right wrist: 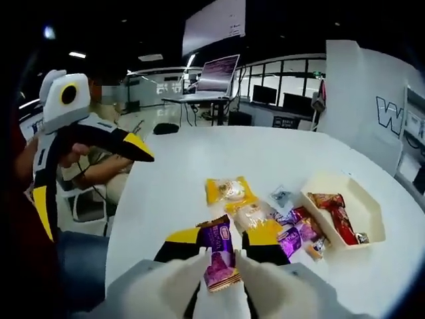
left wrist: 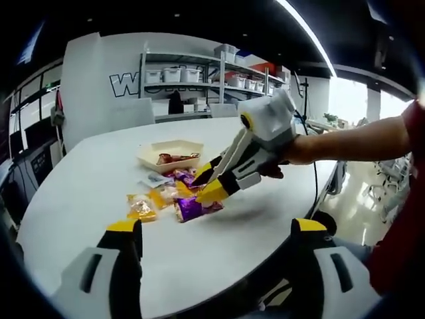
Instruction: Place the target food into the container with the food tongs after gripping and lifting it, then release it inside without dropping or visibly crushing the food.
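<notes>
Now the right gripper [right wrist: 222, 249] is clamped on a purple snack packet [right wrist: 219, 256], near the tray [right wrist: 372, 216]; lift gently and carry it over the tray. Left gripper [left wrist: 216, 242] hangs open.

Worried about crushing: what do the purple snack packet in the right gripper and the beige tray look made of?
The purple snack packet looks like thin glossy plastic or foil film: it shines and crinkles. The beige rectangular tray looks like matte moulded pulp or stiff plastic, with plain dull walls; which one I cannot tell. The right gripper is closed on the packet.
</notes>
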Demonstrator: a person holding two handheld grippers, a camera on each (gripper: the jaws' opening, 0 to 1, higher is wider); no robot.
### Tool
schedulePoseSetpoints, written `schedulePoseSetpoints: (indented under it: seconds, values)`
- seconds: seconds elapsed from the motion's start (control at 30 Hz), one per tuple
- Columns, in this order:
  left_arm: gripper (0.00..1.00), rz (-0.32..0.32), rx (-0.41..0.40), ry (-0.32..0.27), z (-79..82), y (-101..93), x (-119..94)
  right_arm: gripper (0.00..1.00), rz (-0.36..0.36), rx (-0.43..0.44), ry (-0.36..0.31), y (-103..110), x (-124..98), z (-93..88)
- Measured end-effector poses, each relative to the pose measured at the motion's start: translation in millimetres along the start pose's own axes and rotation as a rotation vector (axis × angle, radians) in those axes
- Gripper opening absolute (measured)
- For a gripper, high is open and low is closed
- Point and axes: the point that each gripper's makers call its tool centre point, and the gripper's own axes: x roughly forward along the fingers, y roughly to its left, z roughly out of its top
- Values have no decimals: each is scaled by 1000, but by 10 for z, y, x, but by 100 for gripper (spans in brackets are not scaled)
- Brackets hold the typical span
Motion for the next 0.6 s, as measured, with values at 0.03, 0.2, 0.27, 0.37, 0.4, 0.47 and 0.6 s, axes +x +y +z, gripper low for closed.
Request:
schedulePoseSetpoints:
  seconds: [0.03, 0.2, 0.27, 0.37, 0.4, 0.47, 0.6]
  values:
    - [90, 0, 1, 0, 1, 1, 1, 16, -15, -13, -16, -42, -36, 57]
    - [90, 1, -4, 3, -17, 28, 0, 17, -22, 2, -45, -121, -104, 201]
    - [90, 5, -3, 4, -29, 40, -4, 17, -21, 6, -53, -128, -124, 240]
    - [90, 4, -9, 0, -30, 37, -12, 17, -23, 2, -64, -120, -147, 303]
    - [90, 3, -9, 0, -31, 35, -13, 17, -22, 2, -63, -119, -143, 301]
    - [90, 2, -6, 3, -38, 28, -15, 19, 8, 48, -48, -62, -119, 264]
    - [90, -3, -9, 0, -41, 8, -23, 22, -34, -24, -51, -61, -70, 222]
